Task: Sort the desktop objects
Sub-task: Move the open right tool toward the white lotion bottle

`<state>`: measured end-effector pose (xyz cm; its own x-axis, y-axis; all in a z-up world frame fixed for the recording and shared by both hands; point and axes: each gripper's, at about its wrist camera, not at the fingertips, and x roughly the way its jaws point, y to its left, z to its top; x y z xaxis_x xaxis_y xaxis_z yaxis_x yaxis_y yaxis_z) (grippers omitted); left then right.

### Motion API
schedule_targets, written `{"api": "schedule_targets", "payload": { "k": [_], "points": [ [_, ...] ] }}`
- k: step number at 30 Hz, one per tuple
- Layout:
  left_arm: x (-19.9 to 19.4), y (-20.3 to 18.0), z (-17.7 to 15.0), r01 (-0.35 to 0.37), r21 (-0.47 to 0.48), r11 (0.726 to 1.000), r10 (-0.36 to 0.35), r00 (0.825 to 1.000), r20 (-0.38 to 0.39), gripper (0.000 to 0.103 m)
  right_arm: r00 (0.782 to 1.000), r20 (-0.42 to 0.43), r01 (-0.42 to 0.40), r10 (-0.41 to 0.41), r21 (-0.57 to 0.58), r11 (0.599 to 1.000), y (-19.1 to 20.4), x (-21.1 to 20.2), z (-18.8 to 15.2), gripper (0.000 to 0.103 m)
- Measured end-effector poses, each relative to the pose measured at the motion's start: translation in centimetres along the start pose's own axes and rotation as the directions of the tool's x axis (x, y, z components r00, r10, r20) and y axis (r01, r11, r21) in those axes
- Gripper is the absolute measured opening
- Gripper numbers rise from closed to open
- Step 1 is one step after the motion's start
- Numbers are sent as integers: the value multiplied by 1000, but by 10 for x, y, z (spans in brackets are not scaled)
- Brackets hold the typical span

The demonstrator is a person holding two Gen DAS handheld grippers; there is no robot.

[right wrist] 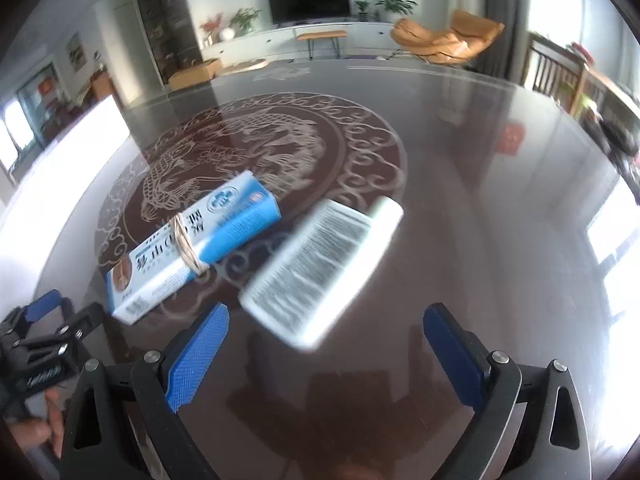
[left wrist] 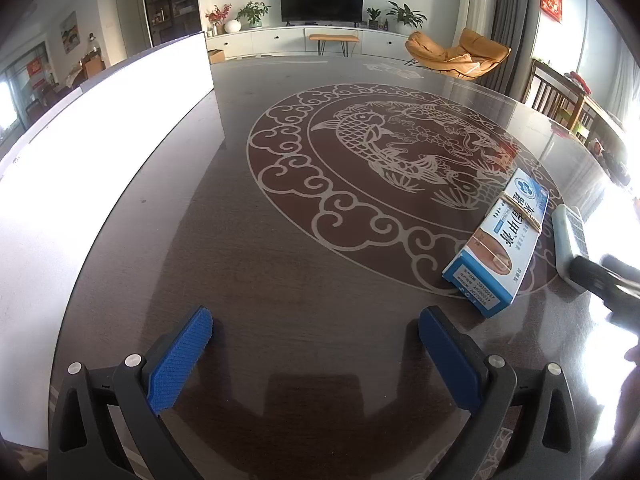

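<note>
White tube blurs beside blue box; both grippers gape, empty.

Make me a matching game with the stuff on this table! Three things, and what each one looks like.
Things:
1. blue and white box
2. white tube
3. left gripper

Descriptions:
A. open, holding nothing
B. rubber band around its middle
C. small black print on it, lying beside the box

Pairs: 1-B, 2-C, 3-A
</note>
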<state>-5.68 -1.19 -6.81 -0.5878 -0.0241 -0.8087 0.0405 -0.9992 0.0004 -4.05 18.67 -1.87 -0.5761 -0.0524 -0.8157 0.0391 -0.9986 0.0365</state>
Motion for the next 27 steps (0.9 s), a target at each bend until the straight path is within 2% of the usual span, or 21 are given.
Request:
{"api": "schedule_targets", "payload": {
  "k": [2,7,13,22,24,25,27],
  "points": [
    [0,0,0,2,0,1000,-2,1000,0,103,998,-13,57,-57,-24,998,6,15,4,98],
    [0,0,0,1,0,1000,-1,1000,1,103,998,-8,63,-63,4,998,0,22,9,103],
    [0,0,-1,0,0,1000,0,1000,1,103,1000,4,28,-27,-45,999,-8,23,7,103],
    [-3,1,-4,22,12,1000,-21,1000,-23,103,1000,4,28,-28,-46,999,-7,23,7,103],
    [-8,4,-4,117,-22,993,-118,993,-17,103,1000,4,28,-28,-46,999,-7,23,7,103],
    [-13,6,-3,224,-50,973,-224,975,8,103,1000,4,28,-28,-46,999,-7,23,7,103],
    [-20,5,0,329,-53,943,-327,944,54,103,1000,5,28,-28,-46,999,-7,23,7,103]
  ]
}}
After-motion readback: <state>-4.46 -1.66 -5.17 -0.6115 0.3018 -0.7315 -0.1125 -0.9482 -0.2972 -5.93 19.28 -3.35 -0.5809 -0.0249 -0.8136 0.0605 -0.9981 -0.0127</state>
